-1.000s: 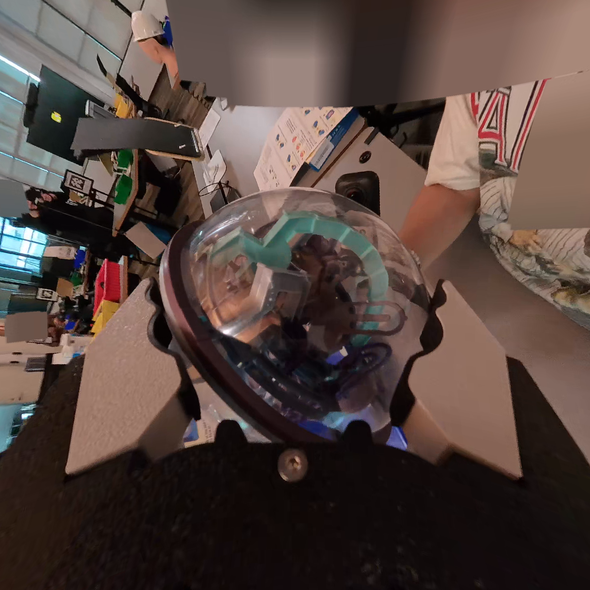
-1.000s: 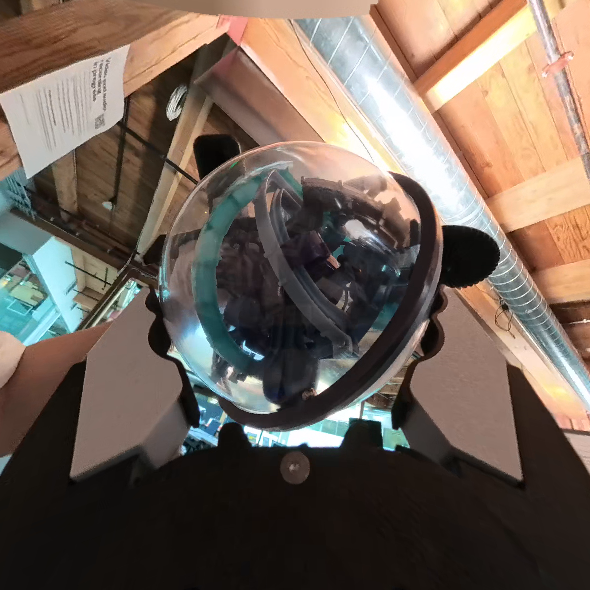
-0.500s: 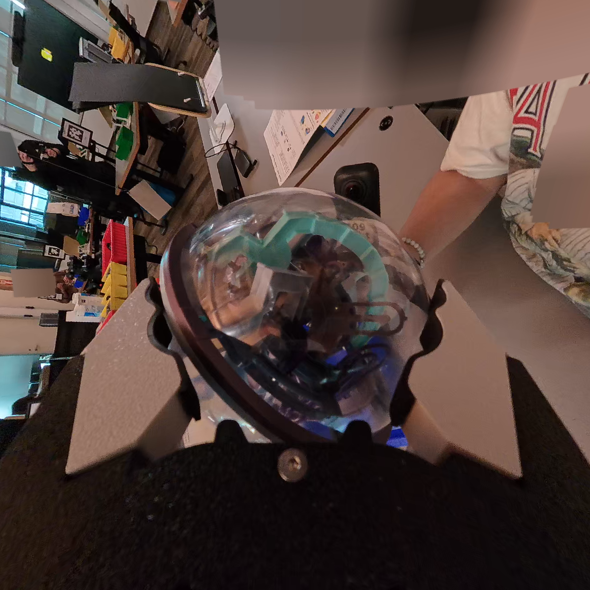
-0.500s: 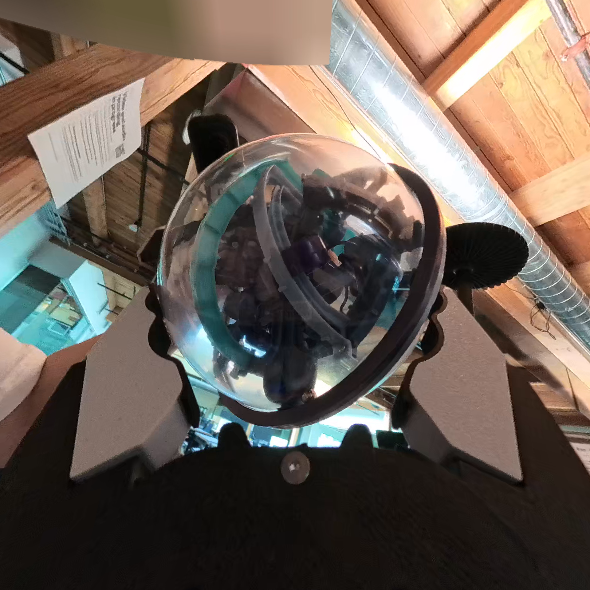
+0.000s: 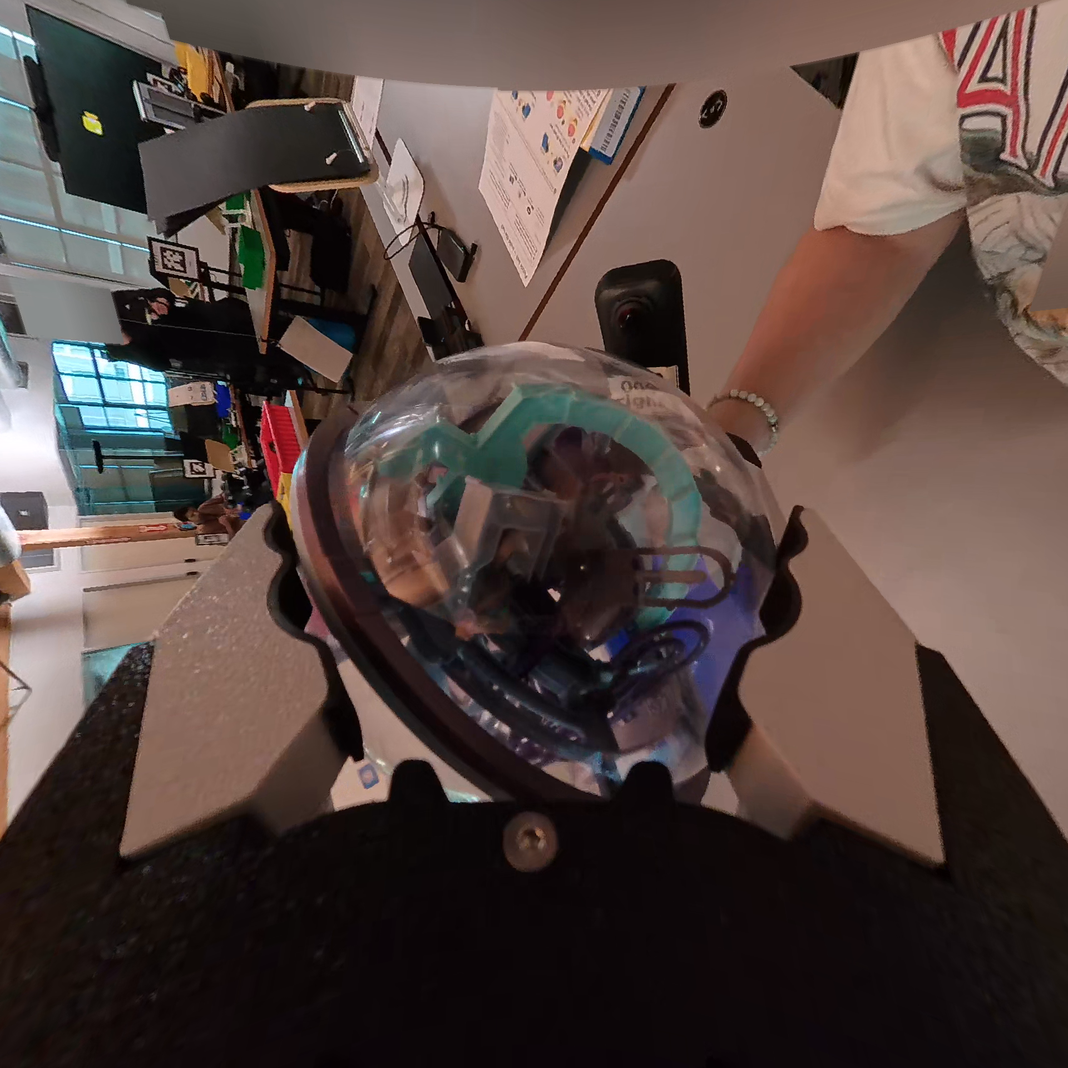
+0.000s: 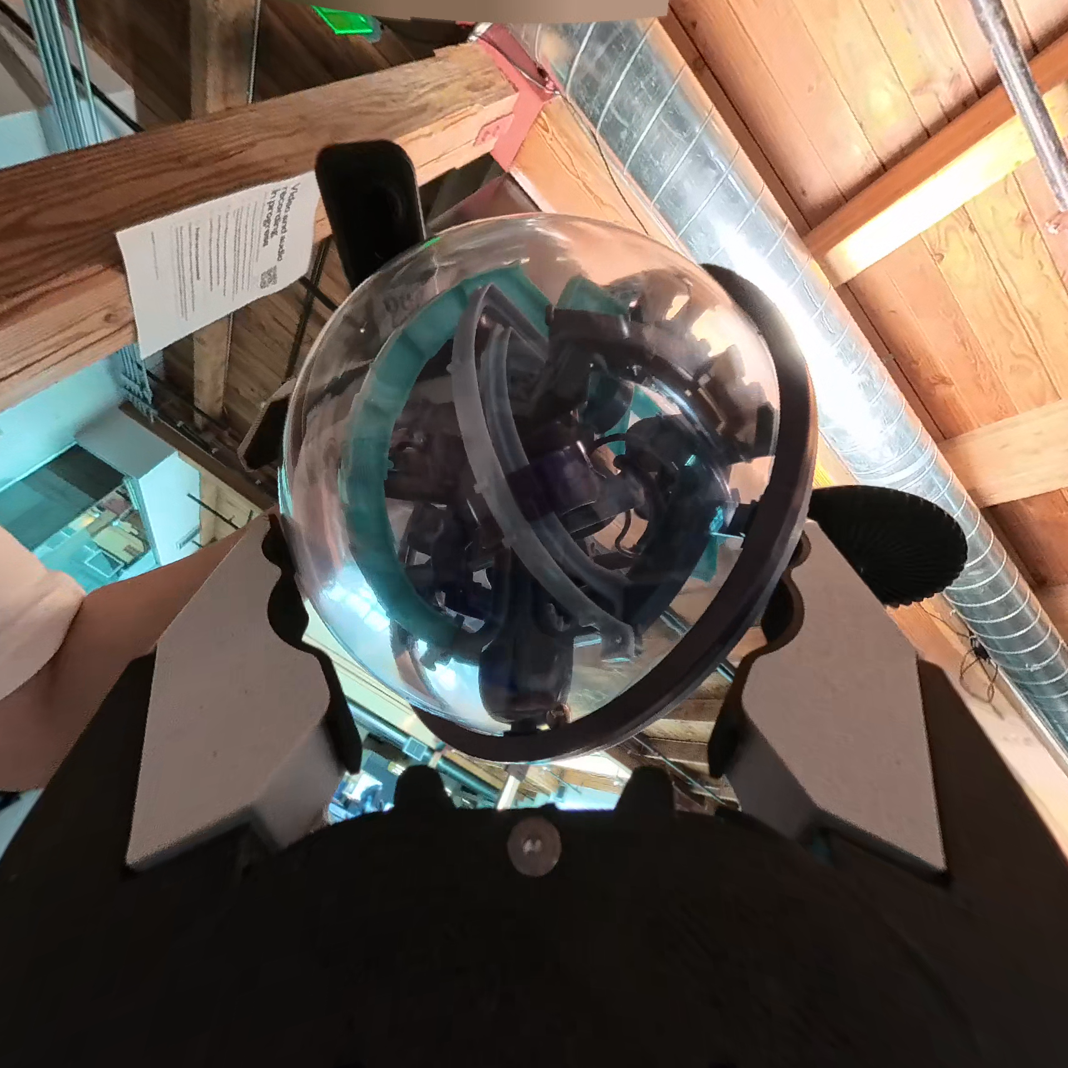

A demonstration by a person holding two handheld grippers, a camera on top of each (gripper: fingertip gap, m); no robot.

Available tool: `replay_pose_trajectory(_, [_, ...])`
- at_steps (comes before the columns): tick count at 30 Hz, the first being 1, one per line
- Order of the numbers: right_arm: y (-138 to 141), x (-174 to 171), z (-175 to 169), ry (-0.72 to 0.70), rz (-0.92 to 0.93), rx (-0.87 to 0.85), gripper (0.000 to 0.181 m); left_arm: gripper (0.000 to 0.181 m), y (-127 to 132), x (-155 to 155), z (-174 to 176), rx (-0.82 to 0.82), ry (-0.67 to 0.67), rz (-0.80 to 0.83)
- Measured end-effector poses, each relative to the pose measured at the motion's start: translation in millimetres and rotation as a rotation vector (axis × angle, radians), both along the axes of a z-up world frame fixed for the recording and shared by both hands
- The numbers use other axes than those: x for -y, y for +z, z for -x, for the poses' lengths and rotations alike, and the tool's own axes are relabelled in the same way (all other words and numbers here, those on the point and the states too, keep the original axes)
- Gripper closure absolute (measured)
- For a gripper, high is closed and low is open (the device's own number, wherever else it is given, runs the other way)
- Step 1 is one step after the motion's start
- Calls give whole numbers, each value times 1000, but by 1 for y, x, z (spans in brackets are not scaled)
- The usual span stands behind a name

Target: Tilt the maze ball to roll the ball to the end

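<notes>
The maze ball is a clear sphere with a dark rim, with teal, grey and purple tracks inside. It is held in the air between both grippers. My left gripper is shut on it, with the grey fingers pressing on both sides. My right gripper is shut on the same maze ball from the opposite side and points up at the ceiling. The right gripper's black camera shows behind the ball in the left wrist view. I cannot pick out the small rolling ball inside.
A grey table with printed sheets lies behind the ball, and a person's arm reaches in. In the right wrist view are wooden beams, a metal duct, a paper sheet and a black ribbed disc.
Both grippers have turned together with the ball, so the backgrounds have swung: the beam and paper sheet have moved further into the right view. The grip on the ball is unchanged.
</notes>
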State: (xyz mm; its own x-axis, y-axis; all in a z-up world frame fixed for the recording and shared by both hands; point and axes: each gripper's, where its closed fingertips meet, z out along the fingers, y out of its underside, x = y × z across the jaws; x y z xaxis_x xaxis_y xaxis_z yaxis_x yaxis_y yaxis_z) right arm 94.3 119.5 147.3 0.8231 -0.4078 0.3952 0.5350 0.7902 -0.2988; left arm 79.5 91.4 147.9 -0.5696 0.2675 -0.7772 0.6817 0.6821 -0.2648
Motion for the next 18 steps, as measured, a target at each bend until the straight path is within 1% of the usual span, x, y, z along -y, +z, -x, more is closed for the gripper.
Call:
replay_pose_trajectory(3, [1, -2, 2, -30, 14, 32, 23, 26, 0, 0, 3, 50, -13, -25])
replay_pose_trajectory(6, [4, 0, -6, 0, 15, 10, 23, 26, 4, 1, -5, 10, 0, 13])
replay_pose_trajectory(9, [3, 4, -3, -25, 10, 41, 23, 26, 2, 4, -2, 38, -28, 7])
replay_pose_trajectory(10, [2, 1, -8, -17, 20, 24, 23, 26, 2, 2, -8, 28, -11, 1])
replay_pose_trajectory(12, [0, 0, -20, 46, 26, -35, 23, 26, 2, 1, -21, -41, 38, 30])
replay_pose_trajectory(13, [-1, 2, -21, 62, 20, -42, 23, 26, 1, 3, -22, -54, 45, 43])
replay_pose_trajectory(16, [-6, -1, -21, 38, 44, -35, 23, 27, -5, 2, -22, -24, 53, 9])
replay_pose_trajectory(18, [-8, -2, -25, 88, 39, -79, 23, 26, -5, 0, -28, -84, 87, 37])
